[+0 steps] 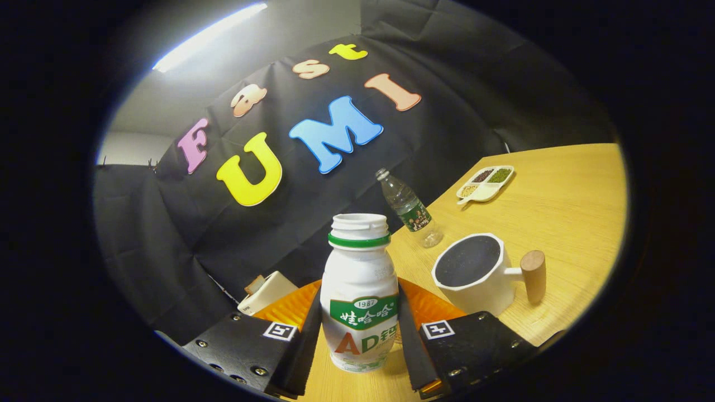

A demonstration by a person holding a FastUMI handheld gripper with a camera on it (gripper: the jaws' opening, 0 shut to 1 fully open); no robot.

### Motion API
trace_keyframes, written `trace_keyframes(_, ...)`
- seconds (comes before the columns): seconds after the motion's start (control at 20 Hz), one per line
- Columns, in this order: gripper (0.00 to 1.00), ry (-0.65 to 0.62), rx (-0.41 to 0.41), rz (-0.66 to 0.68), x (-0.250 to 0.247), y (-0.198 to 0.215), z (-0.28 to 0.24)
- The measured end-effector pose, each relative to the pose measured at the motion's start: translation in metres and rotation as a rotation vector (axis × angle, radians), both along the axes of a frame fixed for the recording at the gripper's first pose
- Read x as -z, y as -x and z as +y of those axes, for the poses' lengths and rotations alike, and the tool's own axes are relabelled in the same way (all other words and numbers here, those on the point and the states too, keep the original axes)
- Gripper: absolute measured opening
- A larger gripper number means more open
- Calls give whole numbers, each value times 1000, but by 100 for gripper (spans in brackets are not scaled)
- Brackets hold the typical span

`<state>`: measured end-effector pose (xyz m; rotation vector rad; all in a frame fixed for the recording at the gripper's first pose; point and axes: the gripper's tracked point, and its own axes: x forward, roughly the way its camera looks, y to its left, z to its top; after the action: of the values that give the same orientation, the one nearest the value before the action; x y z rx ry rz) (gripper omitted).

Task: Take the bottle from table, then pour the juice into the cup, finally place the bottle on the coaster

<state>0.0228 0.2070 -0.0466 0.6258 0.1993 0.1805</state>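
Between the jaws of the gripper (360, 335) stands a white, uncapped drink bottle (360, 290) with a green neck ring, clasped on both sides by the fingers (304, 340) and upright over the wooden desk (564, 223). Just beyond it lies an orange coaster (430, 307). Beside that sits a white cup (475, 273) with a wooden handle. Farther off stand a clear plastic water bottle (410, 209) and a divided dish of grains (485, 183).

The claw (360, 335) is tilted to one side, its two fingers (304, 340) pressing inward, closed around what they hold.
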Motion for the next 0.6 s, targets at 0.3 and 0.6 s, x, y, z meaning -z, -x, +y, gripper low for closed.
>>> trace_keyframes(0.3, 66, -118, -14, 34, 3, -3, 3)
trace_keyframes(0.6, 66, -270, -33, 57, 3, -5, 11)
